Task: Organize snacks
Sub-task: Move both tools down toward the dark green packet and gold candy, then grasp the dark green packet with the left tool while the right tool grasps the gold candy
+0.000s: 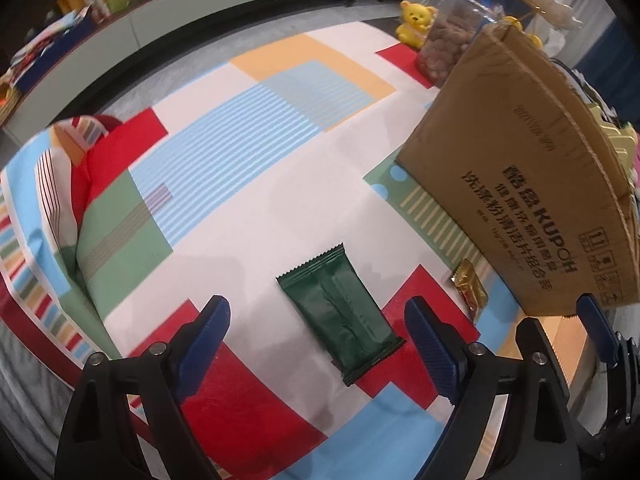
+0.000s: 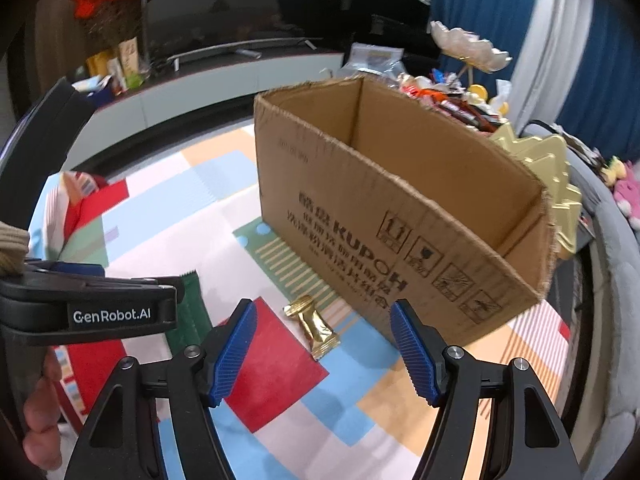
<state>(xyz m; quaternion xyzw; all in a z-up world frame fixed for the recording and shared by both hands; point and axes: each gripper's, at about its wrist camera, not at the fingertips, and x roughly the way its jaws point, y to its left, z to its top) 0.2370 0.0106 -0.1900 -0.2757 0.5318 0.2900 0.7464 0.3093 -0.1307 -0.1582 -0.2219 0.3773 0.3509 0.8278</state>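
A dark green snack packet (image 1: 340,312) lies flat on the patterned cloth, between and just beyond my left gripper's (image 1: 320,344) open fingers. A small gold-wrapped snack (image 1: 470,290) lies to its right, by the foot of an open cardboard box (image 1: 520,184). In the right wrist view the gold snack (image 2: 314,328) lies just beyond my open, empty right gripper (image 2: 324,348), with the box (image 2: 400,216) behind it, its visible inside empty. The green packet (image 2: 190,312) is partly hidden by the left gripper's body (image 2: 92,308).
A yellow bear toy (image 1: 416,20) and a clear bag of brown snacks (image 1: 448,40) stand behind the box. A pile of wrapped snacks (image 2: 452,98) and a gold tray (image 2: 552,184) lie beyond the box. A folded cloth edge (image 1: 80,168) rises at left.
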